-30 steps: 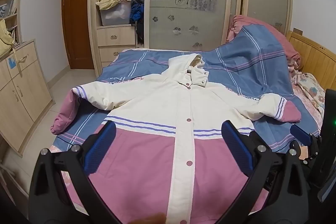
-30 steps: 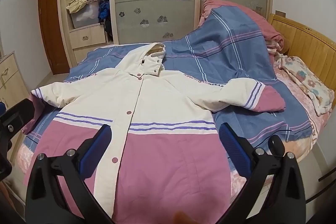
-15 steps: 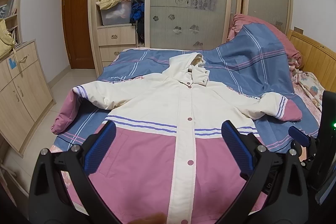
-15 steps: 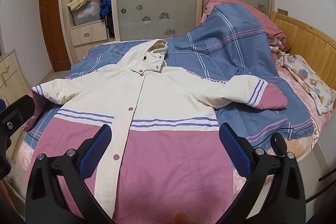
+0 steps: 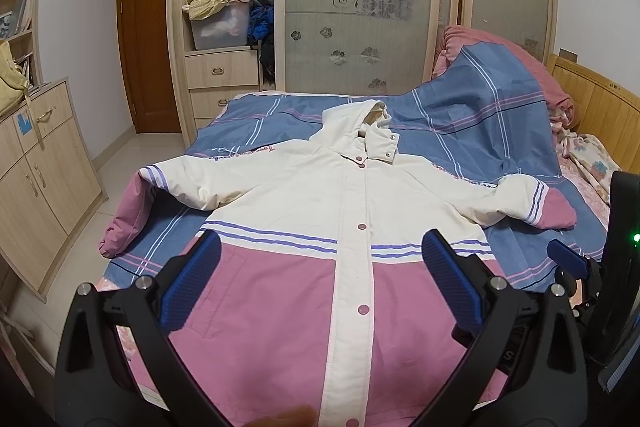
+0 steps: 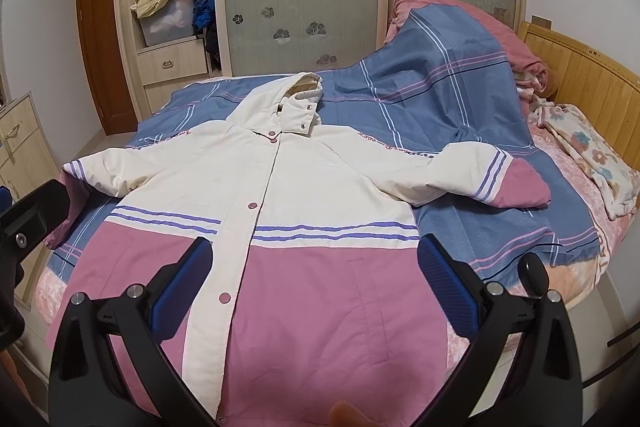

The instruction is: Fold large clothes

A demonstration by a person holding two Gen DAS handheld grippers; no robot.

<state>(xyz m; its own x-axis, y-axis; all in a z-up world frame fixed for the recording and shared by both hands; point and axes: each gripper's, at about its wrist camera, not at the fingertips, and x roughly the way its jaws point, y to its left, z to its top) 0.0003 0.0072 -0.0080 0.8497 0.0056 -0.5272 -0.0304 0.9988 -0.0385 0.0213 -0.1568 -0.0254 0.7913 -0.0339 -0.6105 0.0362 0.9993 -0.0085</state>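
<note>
A hooded cream-and-pink snap-front padded jacket [image 5: 360,227] lies face up, sleeves spread, on the blue plaid bedspread [image 5: 480,123], while the left gripper [image 5: 320,279] and right gripper [image 6: 312,275] hover over its hem, jaws wide apart, holding nothing.

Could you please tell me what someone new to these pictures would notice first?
A big cream and pink jacket lies spread flat, buttoned, across the blue checked blanket on the bed, sleeves out to both sides. Behind it stands an open wardrobe stuffed with clothes. The left gripper and right gripper hover above the hem, jaws wide open.
</note>
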